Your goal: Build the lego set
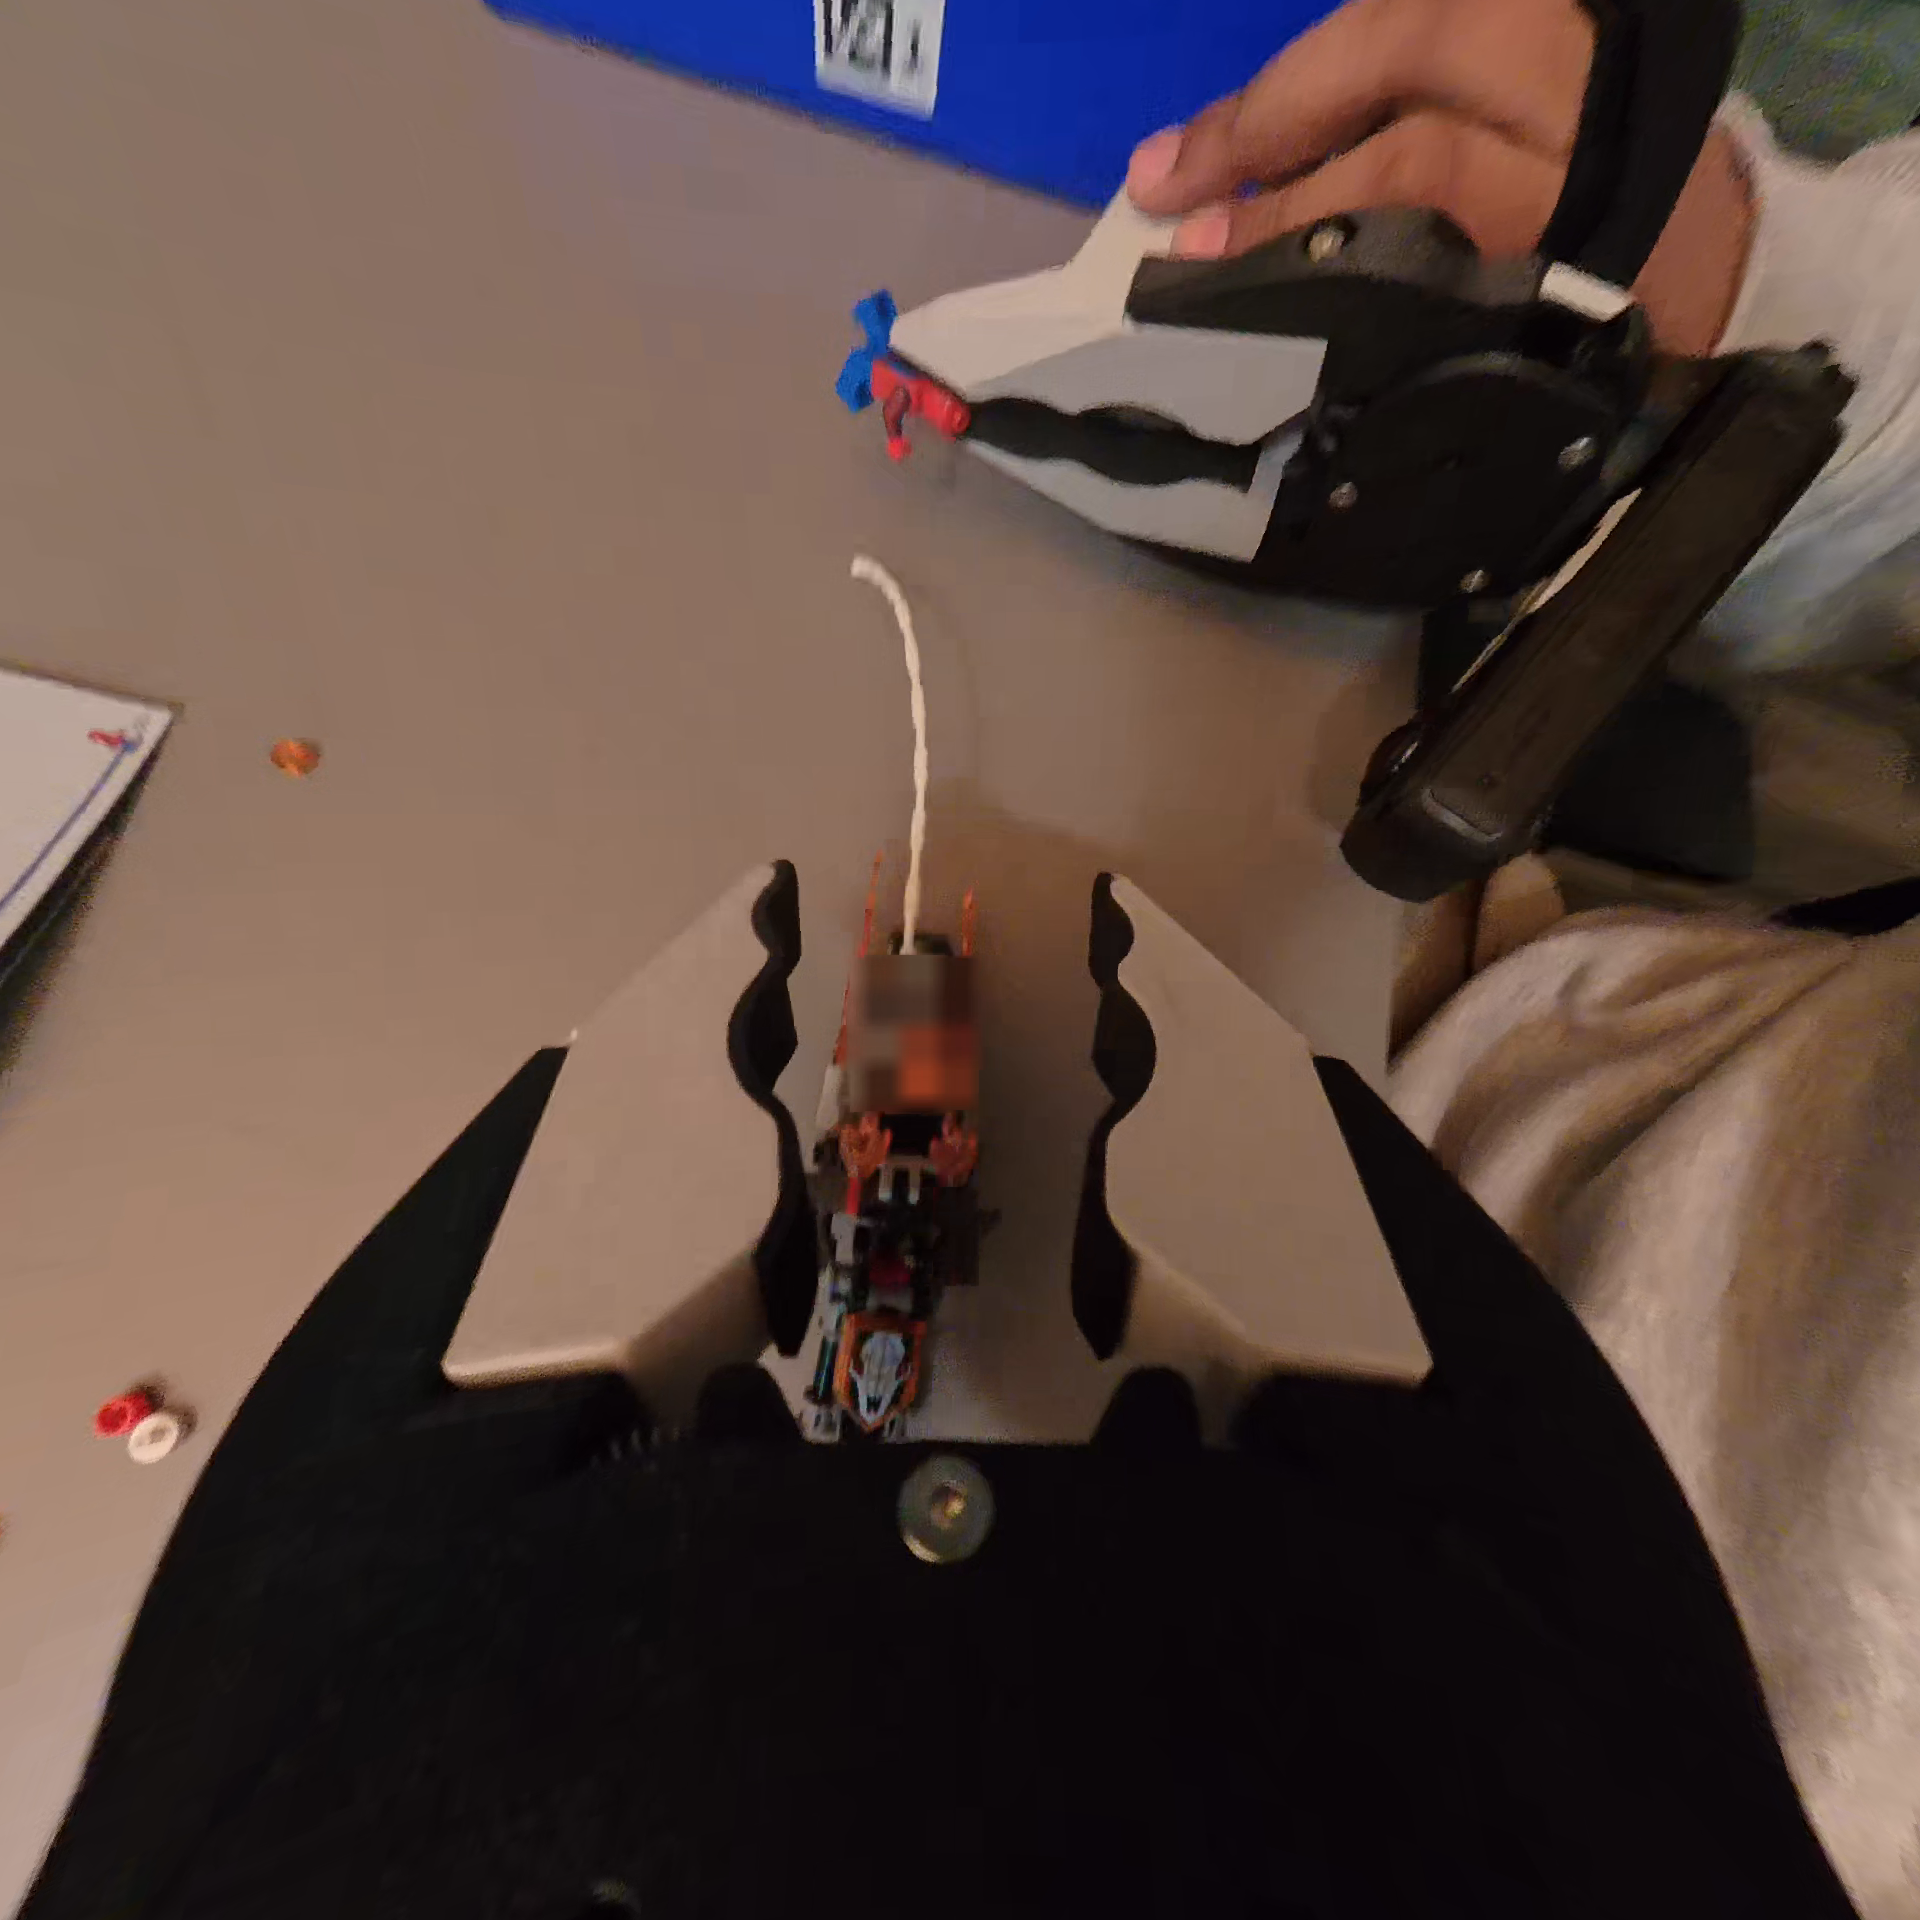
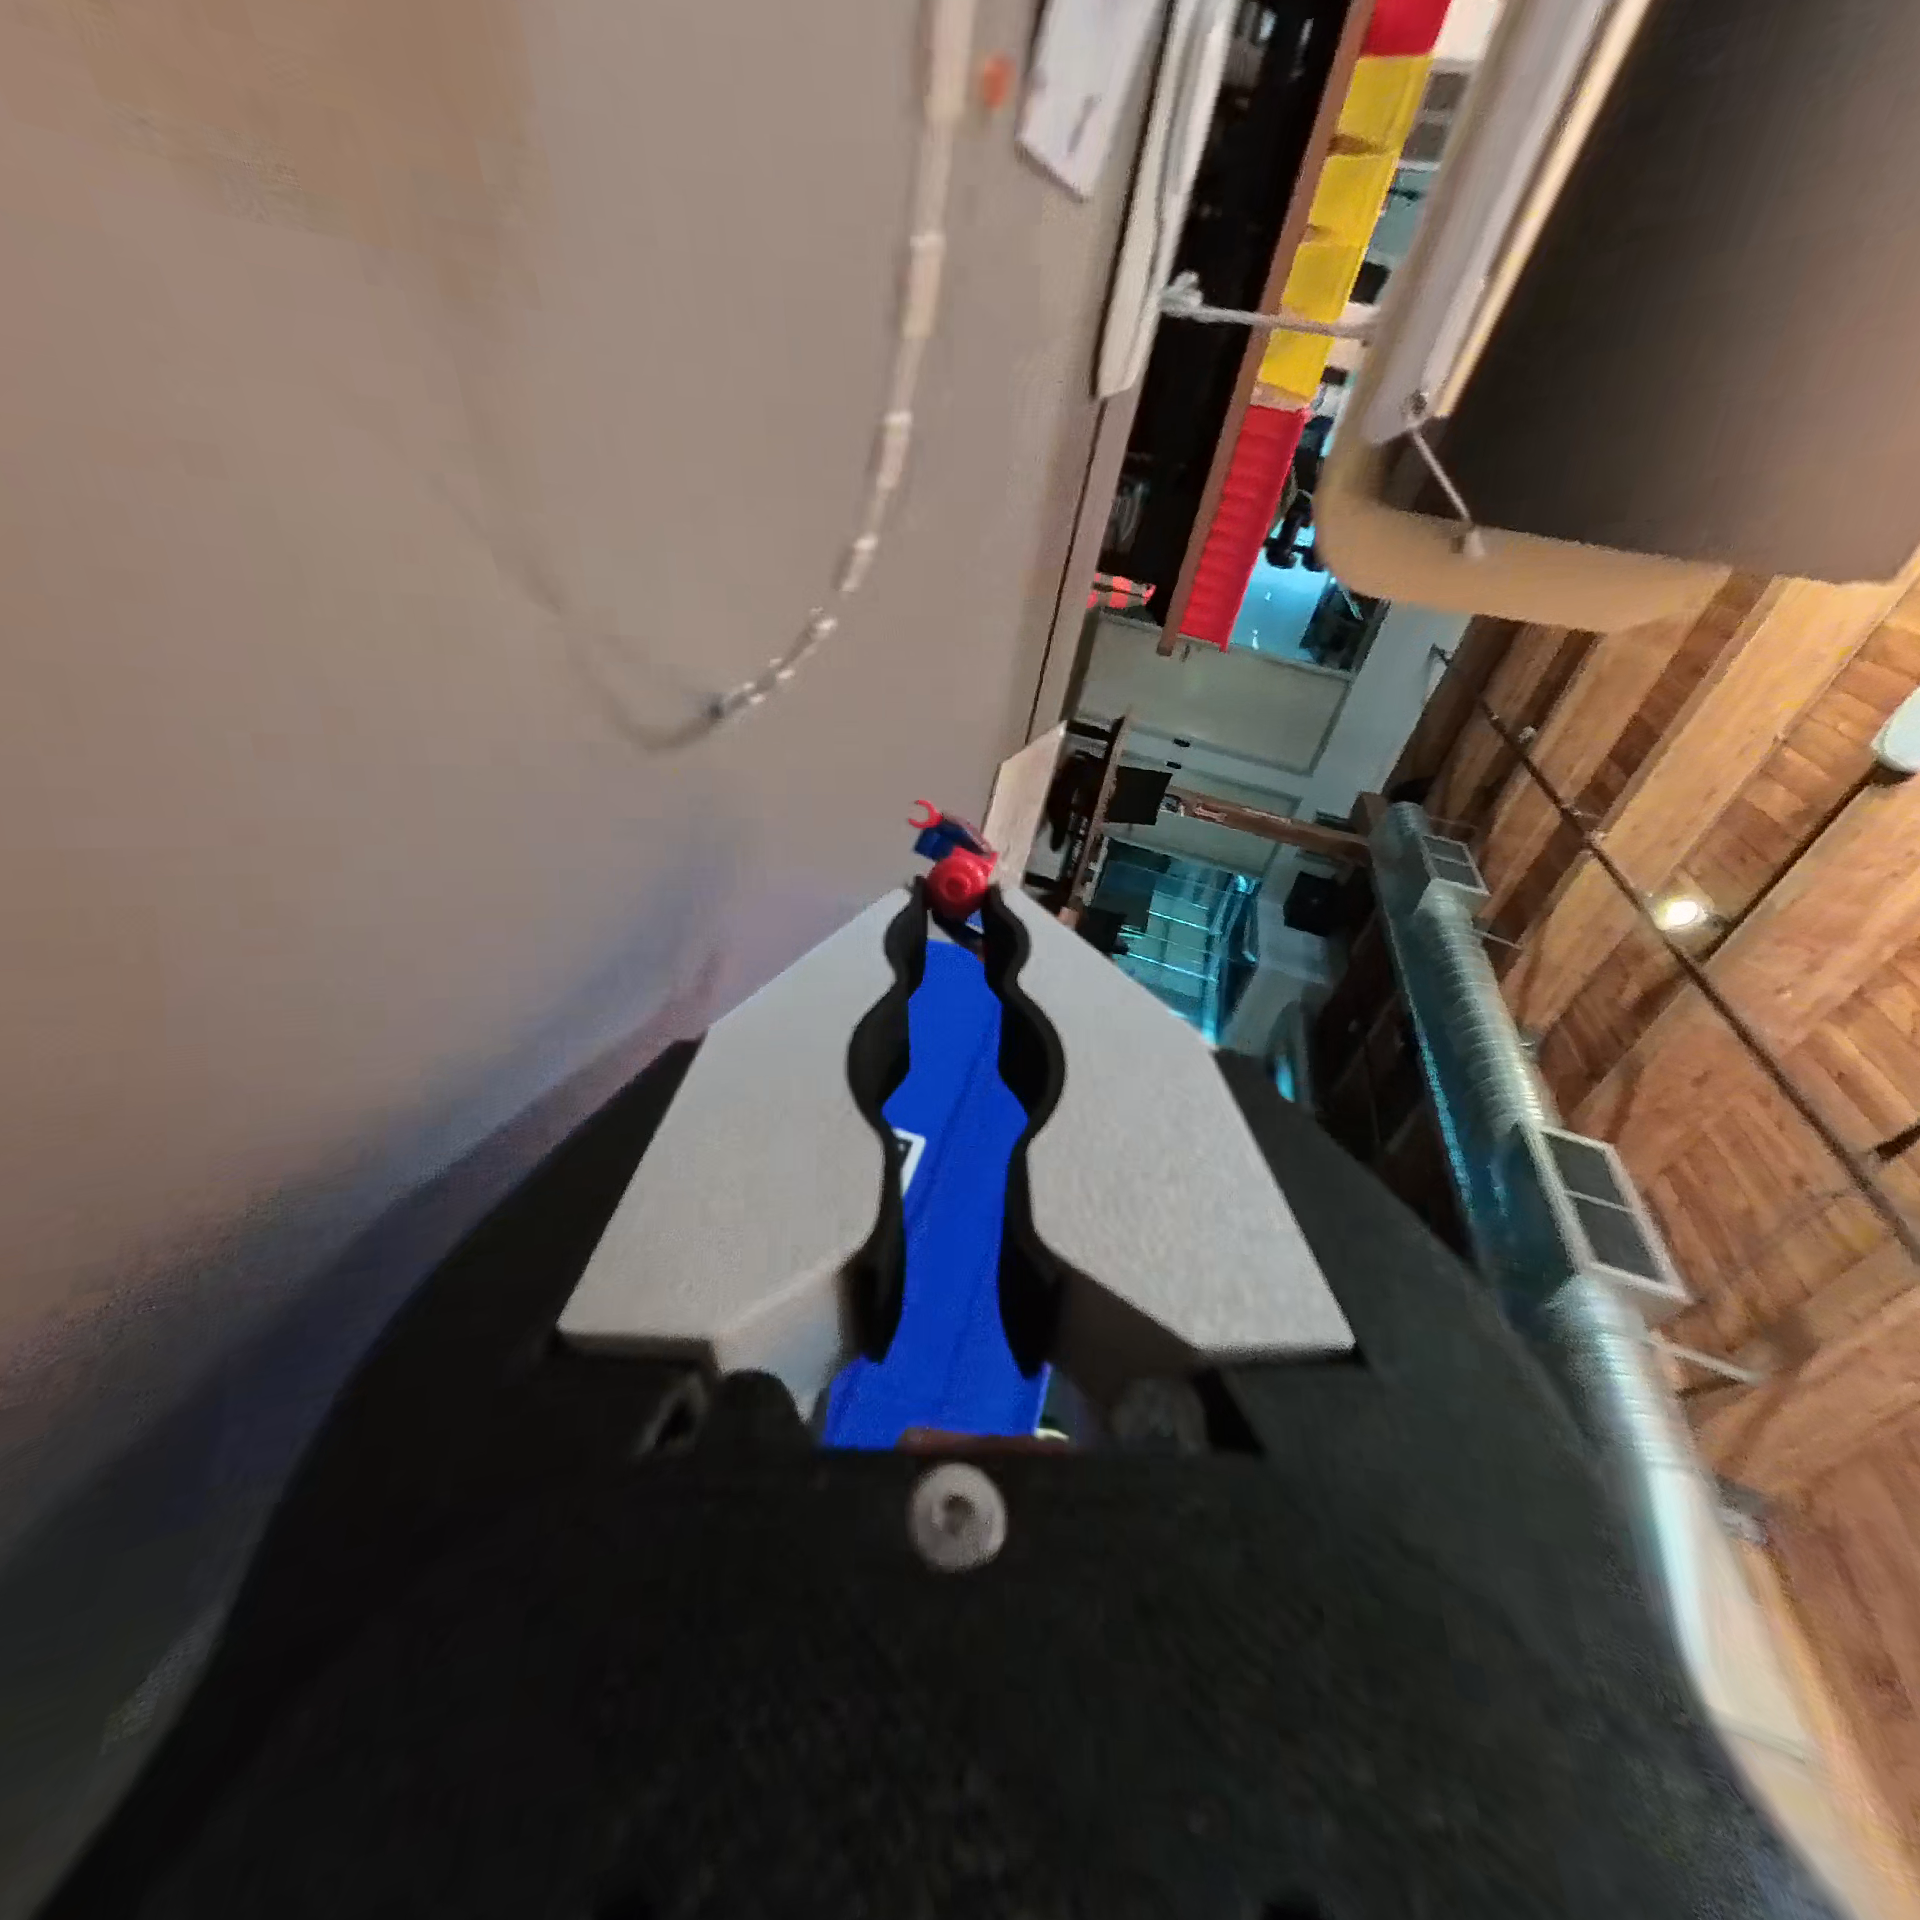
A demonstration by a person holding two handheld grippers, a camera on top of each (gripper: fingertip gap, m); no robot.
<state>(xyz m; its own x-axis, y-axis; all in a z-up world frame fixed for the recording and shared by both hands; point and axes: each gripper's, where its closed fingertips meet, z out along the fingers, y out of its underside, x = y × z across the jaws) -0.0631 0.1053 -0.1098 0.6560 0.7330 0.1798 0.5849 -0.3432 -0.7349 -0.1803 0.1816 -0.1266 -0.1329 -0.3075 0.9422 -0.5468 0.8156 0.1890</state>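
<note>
A small black and orange lego motorcycle (image 1: 883, 1247) lies on the grey table (image 1: 468, 468) between the fingers of my left gripper (image 1: 940, 883). The jaws stand wide apart around it; the bike is close to the left finger and clear of the right one. A white string piece (image 1: 914, 727) runs forward from the bike. My right gripper (image 1: 966, 416), held by a hand (image 1: 1403, 125), is shut on a small red and blue lego figure (image 1: 894, 384) above the table. In the right wrist view the figure (image 2: 954, 878) sits at that gripper's tips (image 2: 951, 904).
A blue box (image 1: 1039, 104) stands at the far edge of the table and shows between the right fingers (image 2: 956, 1143). An instruction booklet (image 1: 62, 779) lies at the left. An orange round piece (image 1: 295, 755) and red and white small pieces (image 1: 140, 1423) lie loose. A person's leg (image 1: 1662, 1247) is at the right.
</note>
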